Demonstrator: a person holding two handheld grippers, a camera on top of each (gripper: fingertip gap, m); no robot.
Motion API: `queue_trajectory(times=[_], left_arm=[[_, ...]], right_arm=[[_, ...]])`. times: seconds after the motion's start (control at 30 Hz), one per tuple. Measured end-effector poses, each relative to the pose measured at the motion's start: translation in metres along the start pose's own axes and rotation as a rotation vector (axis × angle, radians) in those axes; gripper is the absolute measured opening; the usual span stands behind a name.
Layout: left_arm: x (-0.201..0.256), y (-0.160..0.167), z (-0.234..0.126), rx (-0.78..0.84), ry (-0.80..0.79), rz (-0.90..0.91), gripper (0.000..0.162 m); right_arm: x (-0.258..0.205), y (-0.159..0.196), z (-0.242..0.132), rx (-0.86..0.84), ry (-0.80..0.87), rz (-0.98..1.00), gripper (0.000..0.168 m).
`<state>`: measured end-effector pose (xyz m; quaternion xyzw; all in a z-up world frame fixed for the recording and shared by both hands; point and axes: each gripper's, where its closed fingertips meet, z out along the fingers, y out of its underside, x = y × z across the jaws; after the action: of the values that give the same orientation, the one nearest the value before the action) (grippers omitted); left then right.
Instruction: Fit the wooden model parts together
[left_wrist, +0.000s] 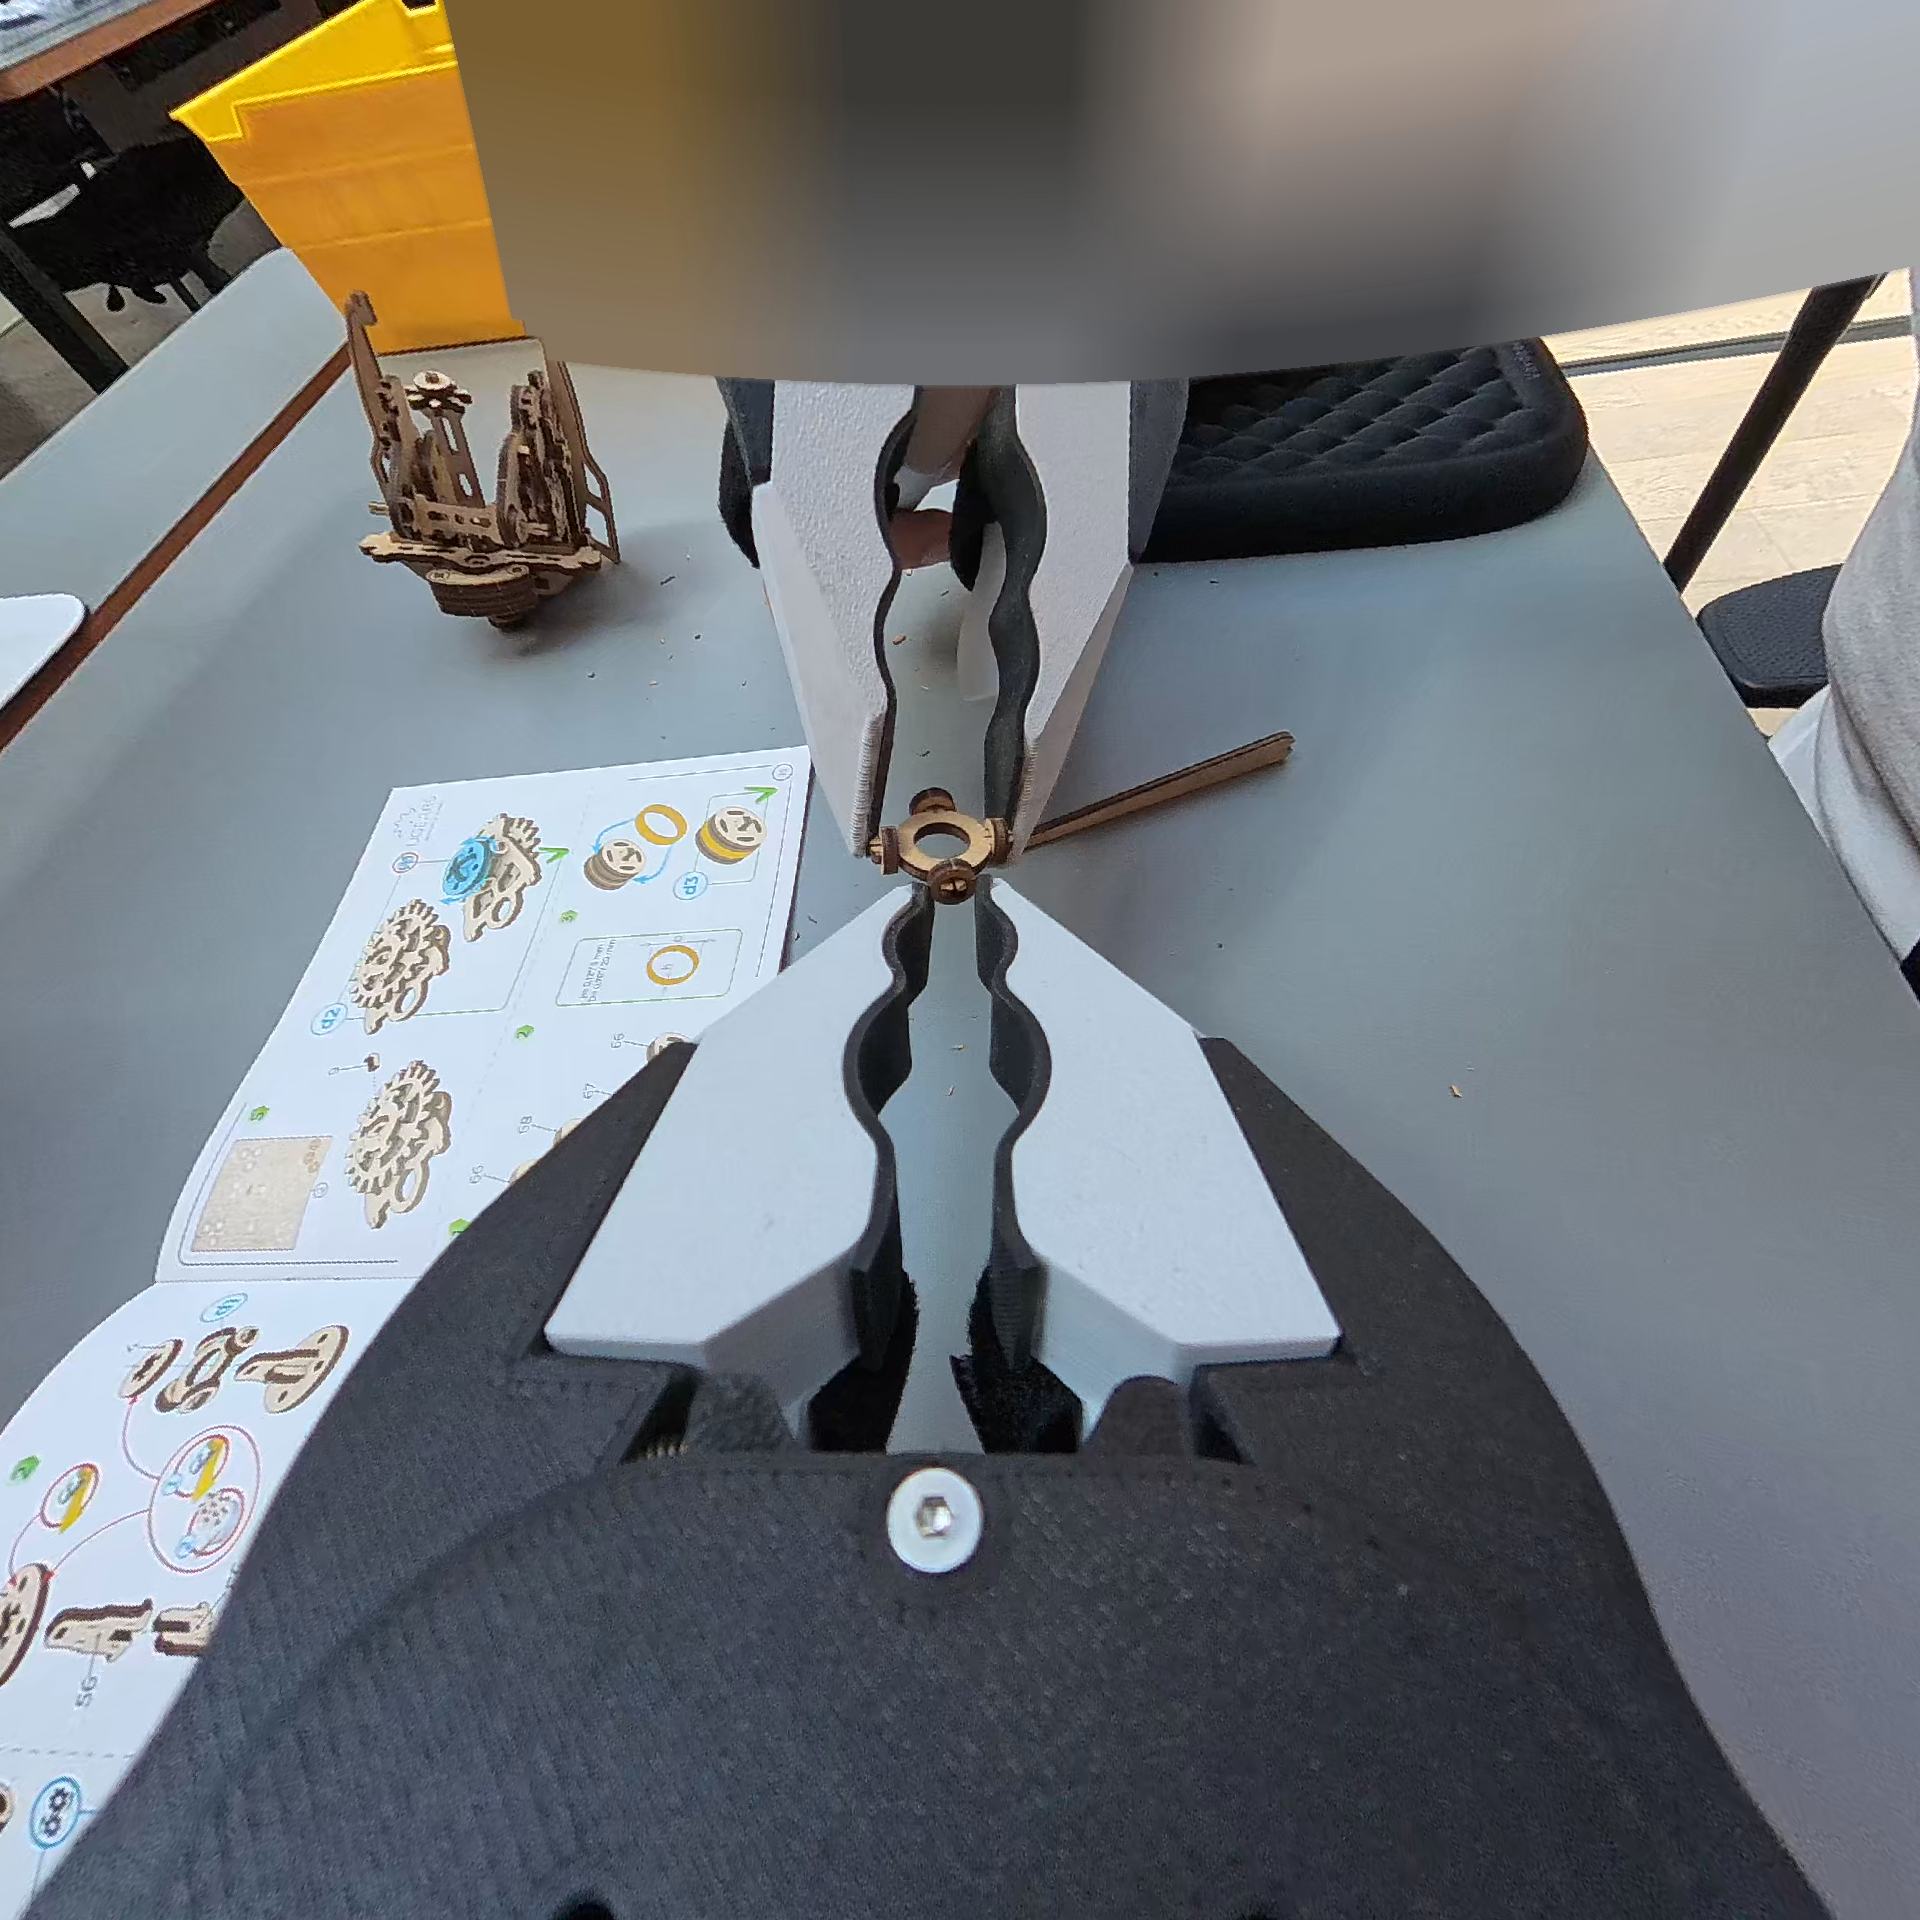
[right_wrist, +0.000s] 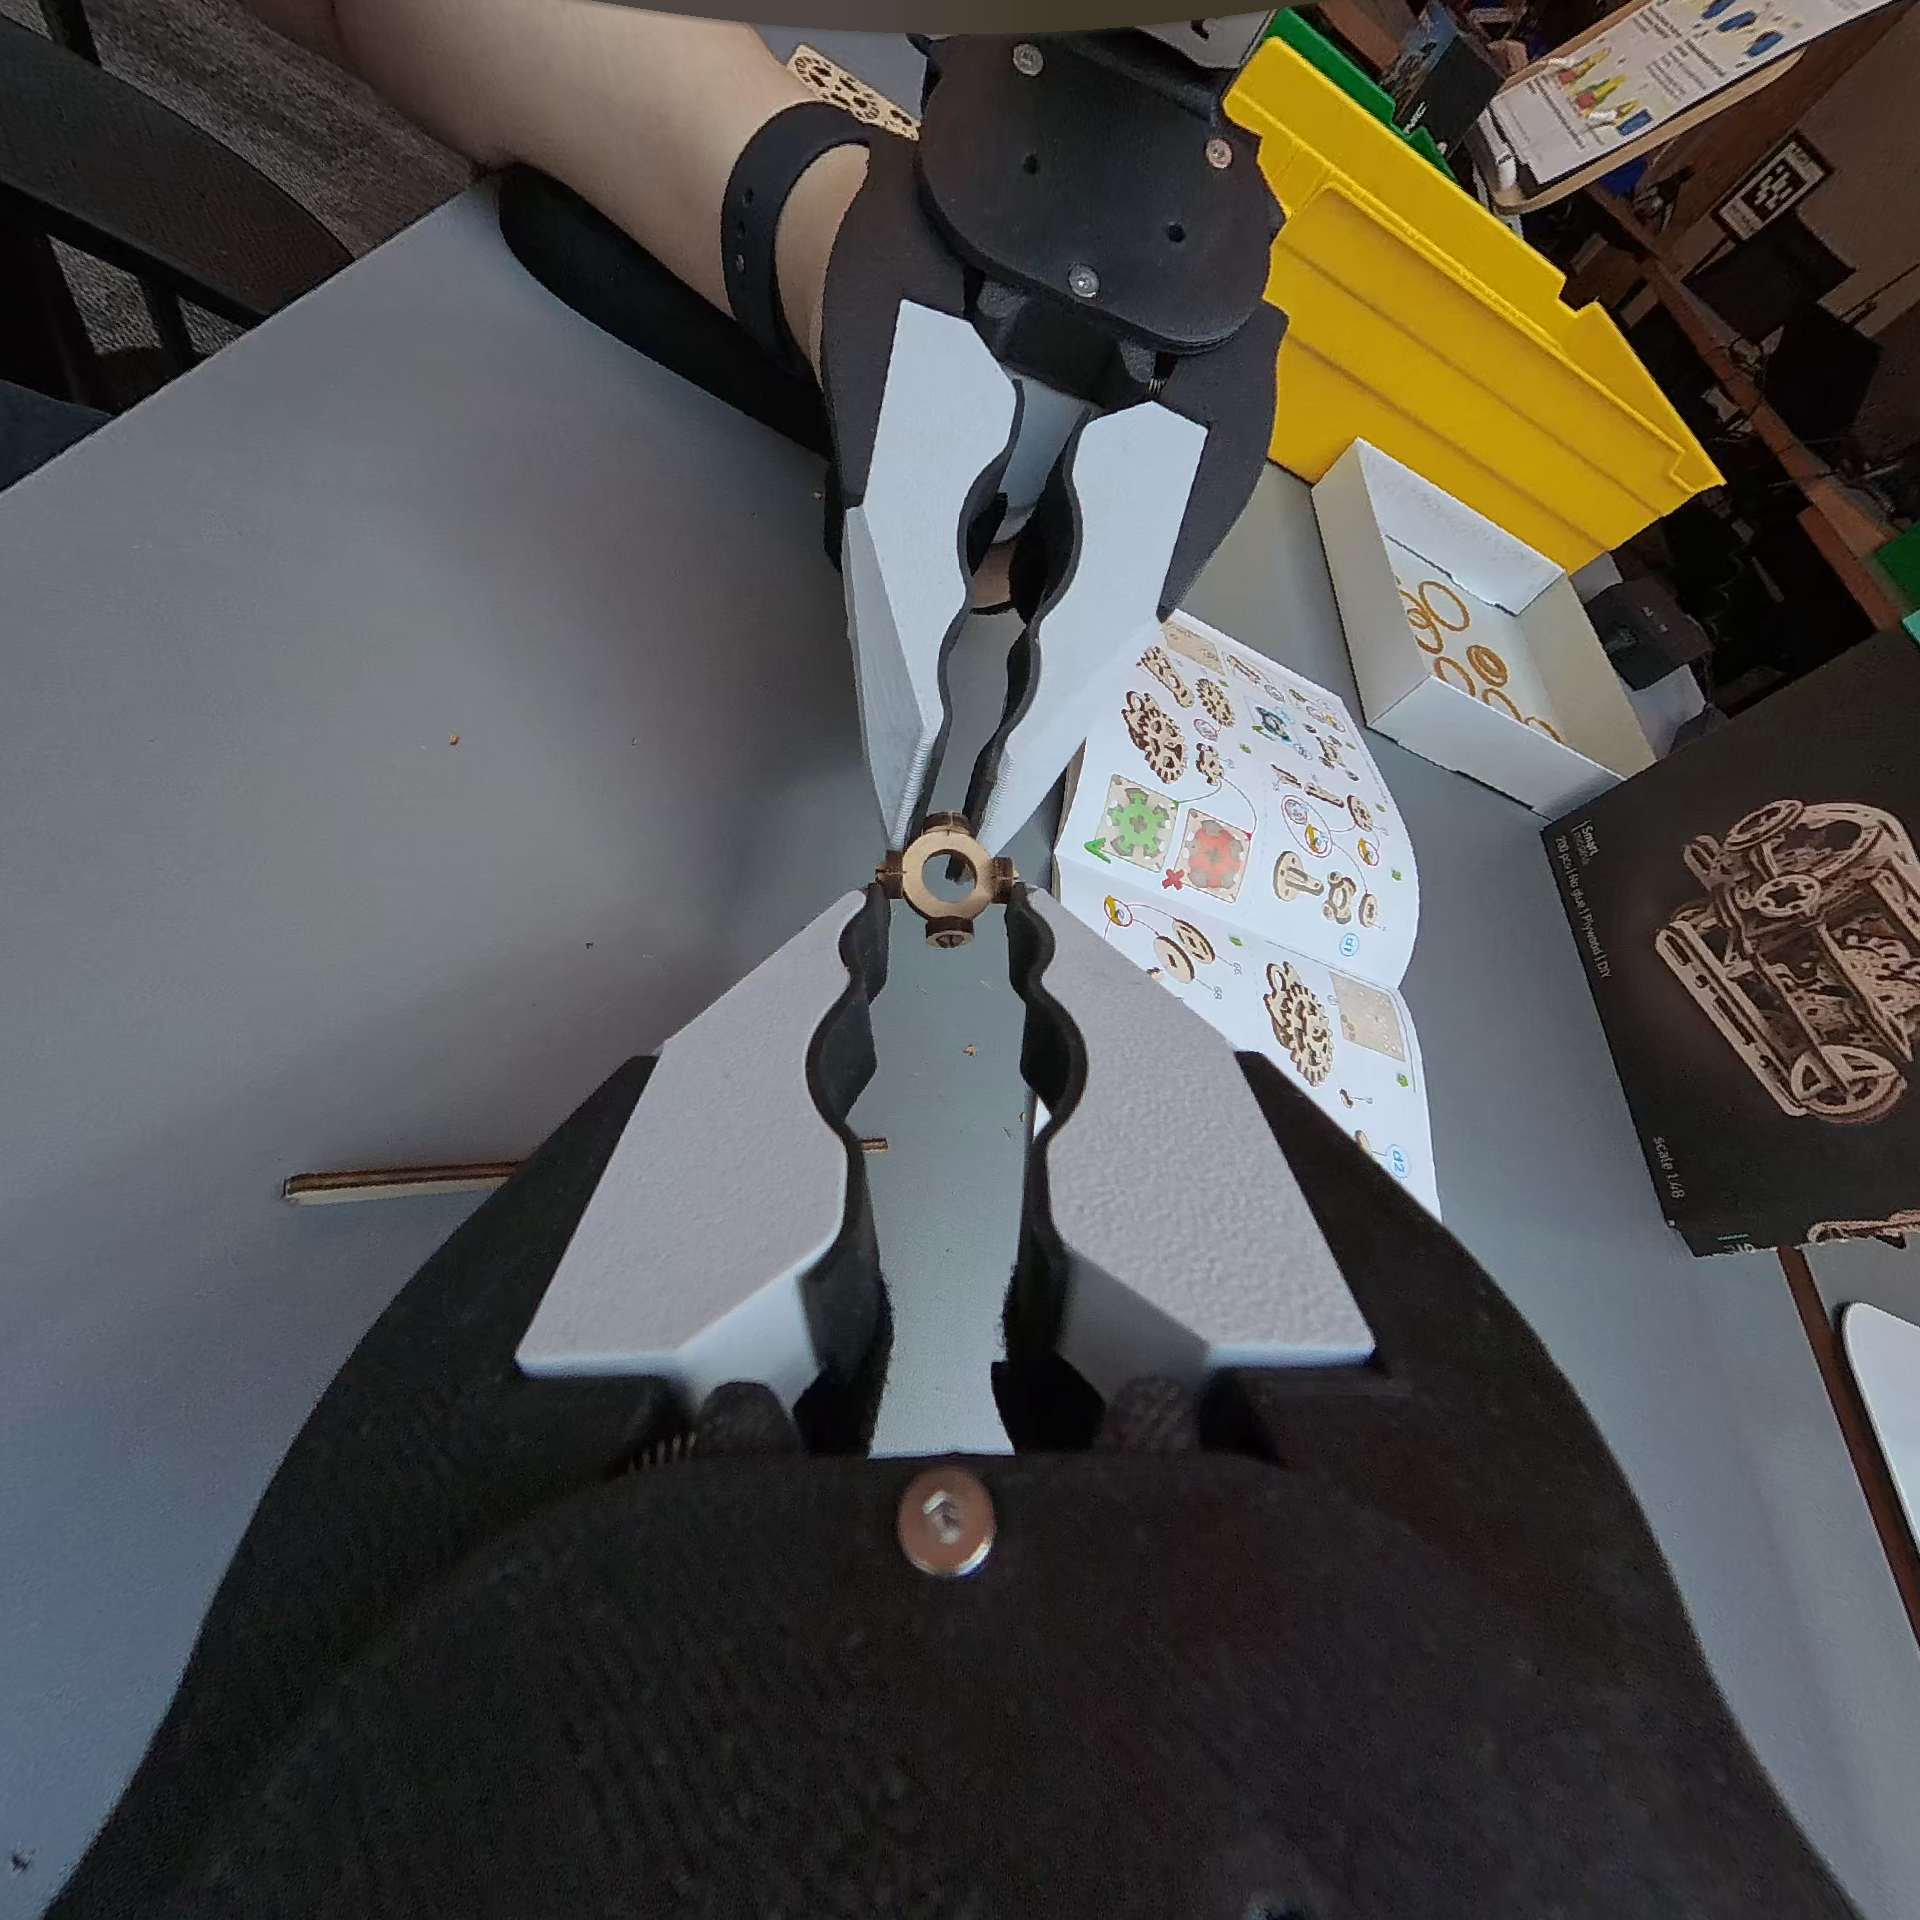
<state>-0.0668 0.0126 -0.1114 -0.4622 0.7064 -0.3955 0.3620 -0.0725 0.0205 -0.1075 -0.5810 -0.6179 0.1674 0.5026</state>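
Between both grippers' tips, right gripper (right_wrist: 948, 914) and left gripper (left_wrist: 948, 896) each pinch the wooden ring (left_wrist: 943, 844).

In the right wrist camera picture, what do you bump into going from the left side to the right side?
Wooden stick → wooden ring piece, gripped by the right gripper and the left gripper → instruction booklet → white box → black model box.

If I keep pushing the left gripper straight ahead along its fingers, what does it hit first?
The small wooden ring part is already at the left gripper tips. Directly behind it are the tips of the right gripper, which pinches that ring from the opposite side. Exact depth is hard to judge.
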Motion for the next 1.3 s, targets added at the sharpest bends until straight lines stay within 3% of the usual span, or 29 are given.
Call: queue_trajectory(times=[0.27, 1.3], left_arm=[[-0.002, -0.004, -0.002, 0.045, 0.046, -0.142, 0.009], [-0.005, 0.006, 0.002, -0.017, 0.005, -0.053, 0.006]], right_arm=[[0.005, 0.001, 0.001, -0.025, 0.054, -0.043, 0.021], [0.004, 0.011, 0.008, -0.108, 0.076, -0.058, 0.021]])
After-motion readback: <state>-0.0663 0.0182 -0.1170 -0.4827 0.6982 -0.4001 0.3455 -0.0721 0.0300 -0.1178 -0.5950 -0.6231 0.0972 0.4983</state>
